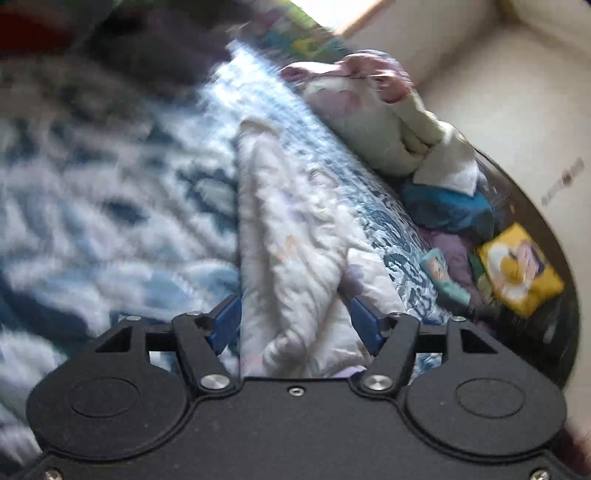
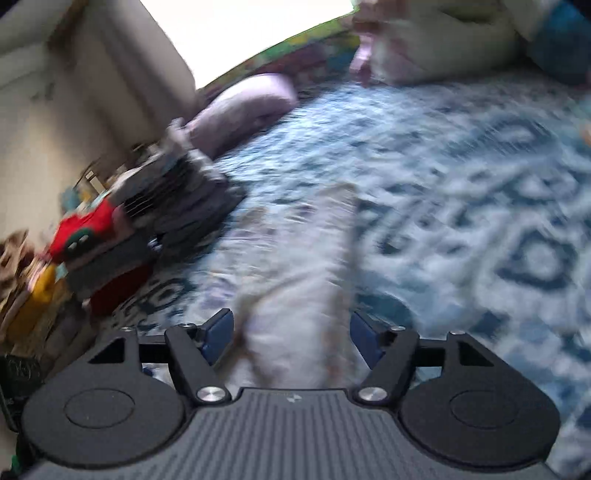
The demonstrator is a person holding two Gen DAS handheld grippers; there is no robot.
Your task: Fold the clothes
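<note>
A pale, faintly printed garment (image 1: 295,236) stretches crumpled across the blue-patterned bedspread (image 1: 110,192).

blue-patterned bedspread (image 2: 461,177), cream wall (image 1: 517,92), bright window (image 2: 251,26)

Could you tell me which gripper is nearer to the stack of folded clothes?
Right. The stack of folded clothes lies just ahead-left of the right gripper; the left gripper's view doesn't clearly show it.

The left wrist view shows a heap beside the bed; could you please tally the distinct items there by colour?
Teal garment: 1
Yellow printed item: 1
Purple garment: 1
Cream garment: 1
Total: 4 clear items; blur may hide more.
</note>
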